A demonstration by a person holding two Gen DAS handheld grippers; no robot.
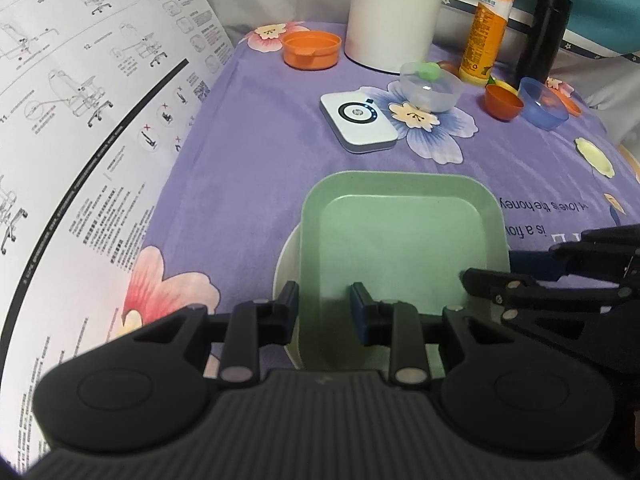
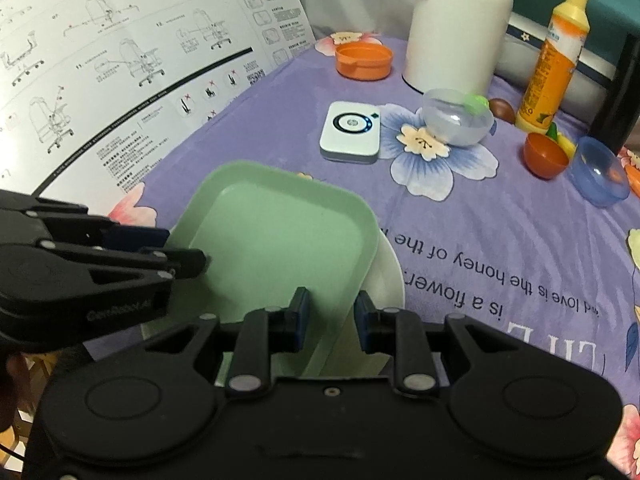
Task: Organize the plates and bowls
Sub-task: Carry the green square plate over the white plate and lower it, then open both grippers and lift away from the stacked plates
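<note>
A green square plate (image 1: pixel 400 236) lies on top of a white round plate (image 1: pixel 286 268) at the near middle of the purple cloth. My left gripper (image 1: pixel 324 308) is open, one finger each side of the green plate's left rim. My right gripper (image 2: pixel 330 318) is open, one finger each side of the green plate's (image 2: pixel 280 240) right rim, above the white plate (image 2: pixel 386 276). The right gripper shows at the right edge of the left view (image 1: pixel 520 280). Farther back stand an orange bowl (image 1: pixel 312 49), a clear bowl (image 1: pixel 430 86), a small orange bowl (image 1: pixel 503 102) and a blue bowl (image 1: pixel 542 103).
A large instruction sheet (image 1: pixel 80 120) stands along the left. A white HP device (image 1: pixel 358 122), a white jug (image 1: pixel 394 12), an orange detergent bottle (image 1: pixel 490 20) and a black post (image 1: pixel 544 36) stand at the back. A yellow flower dish (image 1: pixel 596 156) lies at the right.
</note>
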